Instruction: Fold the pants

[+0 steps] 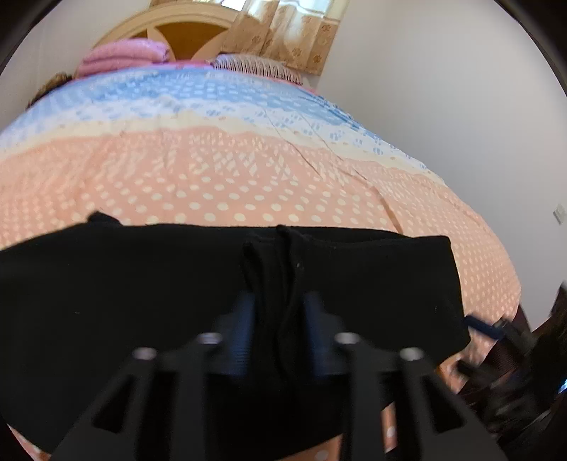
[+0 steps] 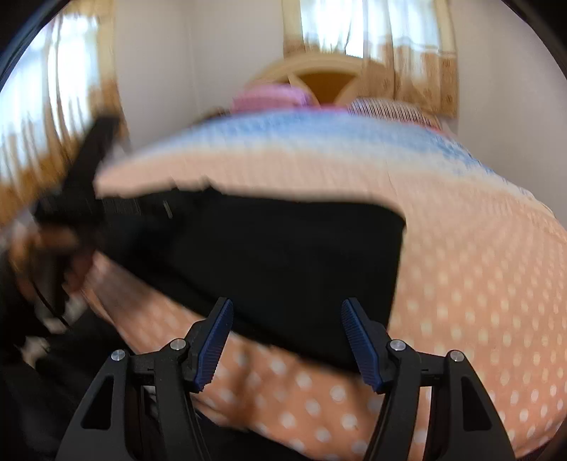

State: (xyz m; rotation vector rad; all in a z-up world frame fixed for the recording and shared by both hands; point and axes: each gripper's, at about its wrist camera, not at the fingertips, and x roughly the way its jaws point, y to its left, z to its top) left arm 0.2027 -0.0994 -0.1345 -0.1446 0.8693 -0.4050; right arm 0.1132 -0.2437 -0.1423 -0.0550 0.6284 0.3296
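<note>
The black pants (image 1: 141, 283) lie folded on a bed with a peach, polka-dot cover (image 1: 212, 177). My left gripper (image 1: 278, 308) is shut on a bunched fold of the pants at their near edge. In the right wrist view the pants (image 2: 283, 255) lie as a dark block across the bed (image 2: 478, 283). My right gripper (image 2: 287, 340) is open and empty, its blue pads (image 2: 216, 344) just in front of the pants' near edge. The left gripper (image 2: 81, 184) shows blurred at the far left, at the pants' other end. The right gripper also shows blurred at the right edge of the left wrist view (image 1: 496, 329).
Folded pink blankets (image 1: 124, 56) and a striped pillow (image 1: 255, 67) lie at the head of the bed by a cream headboard (image 1: 170, 25). Curtains (image 1: 283, 32) hang behind. White wall is to the right. The bed's near edge drops to a dark floor (image 2: 42, 390).
</note>
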